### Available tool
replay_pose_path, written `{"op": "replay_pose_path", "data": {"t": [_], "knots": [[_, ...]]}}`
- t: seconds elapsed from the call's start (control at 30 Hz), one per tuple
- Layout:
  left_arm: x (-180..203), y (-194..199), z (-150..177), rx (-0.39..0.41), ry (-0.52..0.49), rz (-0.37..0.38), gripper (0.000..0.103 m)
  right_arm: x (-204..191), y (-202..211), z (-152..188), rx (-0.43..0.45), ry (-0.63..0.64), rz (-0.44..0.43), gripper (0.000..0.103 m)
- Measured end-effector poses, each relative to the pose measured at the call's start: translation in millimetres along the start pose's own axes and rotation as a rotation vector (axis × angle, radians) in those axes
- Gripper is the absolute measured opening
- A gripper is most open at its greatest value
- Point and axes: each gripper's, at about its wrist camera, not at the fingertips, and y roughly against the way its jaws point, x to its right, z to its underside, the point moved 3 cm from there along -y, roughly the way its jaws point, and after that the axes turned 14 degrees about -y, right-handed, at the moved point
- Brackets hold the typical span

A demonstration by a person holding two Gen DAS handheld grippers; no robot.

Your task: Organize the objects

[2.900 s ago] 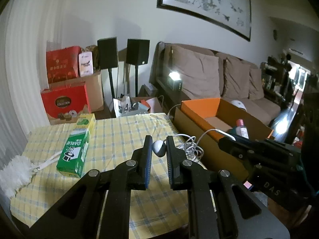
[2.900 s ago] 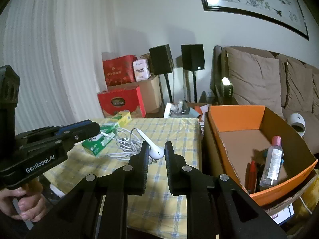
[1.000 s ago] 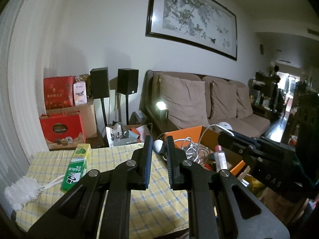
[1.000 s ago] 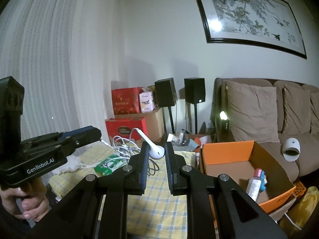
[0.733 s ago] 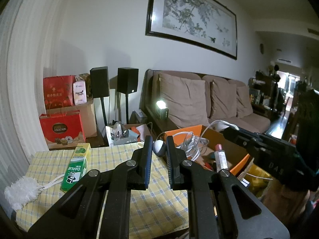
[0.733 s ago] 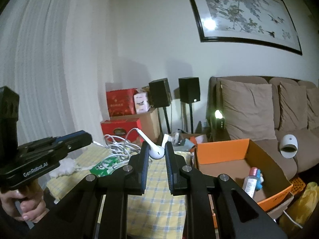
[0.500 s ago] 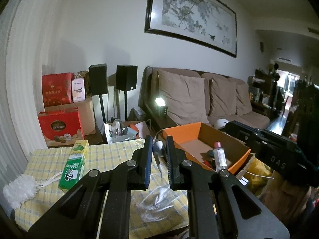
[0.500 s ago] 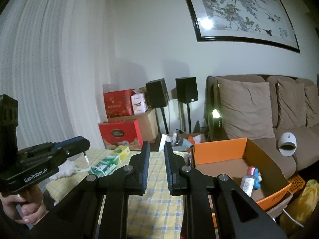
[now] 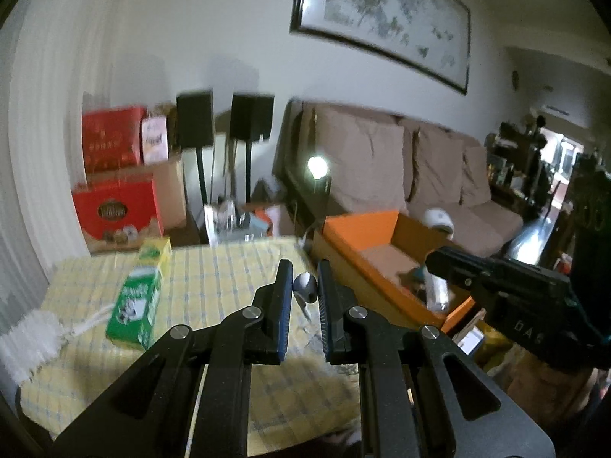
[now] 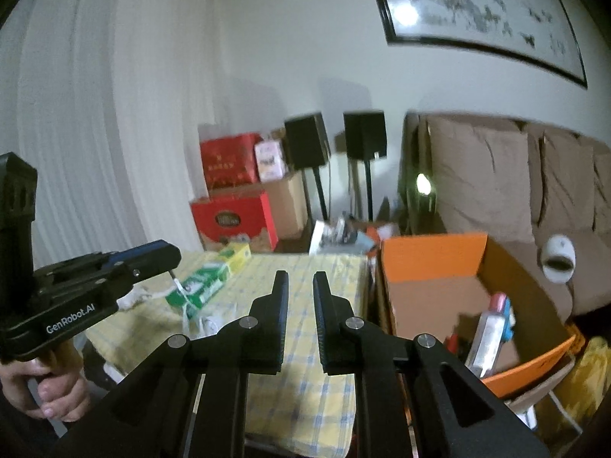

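My left gripper (image 9: 304, 266) is shut on a white earbud (image 9: 304, 291) above the table with the yellow checked cloth (image 9: 229, 267). In the right wrist view the left gripper (image 10: 168, 257) shows at the left, held by a hand. The earphone cord (image 10: 180, 290) hangs from it to a loose white heap on the cloth (image 10: 206, 320). My right gripper (image 10: 300, 274) is shut with nothing between its jaws, over the table's right part beside the orange cardboard box (image 10: 431, 255). Its tip (image 9: 433, 259) reaches over that box (image 9: 359, 225) in the left wrist view.
A green milk carton (image 9: 137, 305) lies on the cloth, with a white duster (image 9: 26, 343) at the left edge. A clear bottle (image 10: 487, 332) and other small items lie in the box. Behind stand red gift boxes, two black speakers and a brown sofa.
The second earbud has left my right gripper, and the cord that hung between both grippers has dropped onto the cloth. Both grippers have sunk and tilted down. The left keeps its earbud.
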Motion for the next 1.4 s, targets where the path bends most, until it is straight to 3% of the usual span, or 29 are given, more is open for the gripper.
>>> {"op": "replay_pose_path", "data": {"t": [0.07,0.13,0.2,0.3,0.4,0.47,0.53,0.73,1.0,1.1,1.17,1.2,1.27,1.4], "knots": [[-3.7,-10.5,7.1,-0.052,0.029,0.009,0.012,5.3,-14.2,6.9,-0.063,-0.025,-0.012,0.012],[-6.0,-18.4,11.4,-0.096,0.061,0.021,0.012,7.6,-24.4,12.5,-0.119,-0.054,-0.081,0.015],[-4.0,-21.1,12.2,-0.098,0.057,0.019,0.012,8.6,-33.1,17.4,-0.162,-0.085,-0.13,0.015],[-0.2,-25.1,12.6,-0.105,0.042,0.02,0.012,2.6,-44.1,27.3,-0.205,-0.057,-0.128,0.017],[1.3,-33.7,17.6,-0.129,0.04,0.025,0.012,-5.0,-56.0,39.3,-0.253,-0.018,-0.12,0.03],[1.1,-40.0,22.2,-0.151,0.05,0.029,0.012,-9.4,-63.8,49.5,-0.304,-0.001,-0.137,0.045],[0.2,-44.2,25.0,-0.168,0.069,0.045,0.012,-15.2,-70.7,61.1,-0.36,0.027,-0.16,0.051],[5.6,-39.6,23.4,-0.157,0.065,0.065,0.012,-26.5,-91.2,90.5,-0.464,0.08,-0.174,0.057],[14.1,-14.0,9.1,-0.097,0.065,0.115,0.012,-14.2,-103.8,97.3,-0.475,0.017,-0.1,0.06],[22.6,-7.2,3.2,-0.077,0.034,0.119,0.012,-8.2,-101.6,87.8,-0.443,-0.028,-0.11,0.053],[24.6,-7.2,1.7,-0.076,0.031,0.122,0.012,-5.3,-97.3,82.1,-0.433,-0.073,-0.152,0.037],[24.3,-8.3,1.8,-0.079,0.034,0.124,0.012,-4.8,-94.7,79.8,-0.429,-0.093,-0.177,0.036],[23.3,-10.5,3.1,-0.088,0.04,0.124,0.012,-5.6,-88.3,74.3,-0.41,-0.108,-0.213,0.02],[21.4,-13.5,6.0,-0.1,0.042,0.12,0.012,-2.5,-78.4,62.1,-0.325,-0.115,-0.171,0.009]]}}
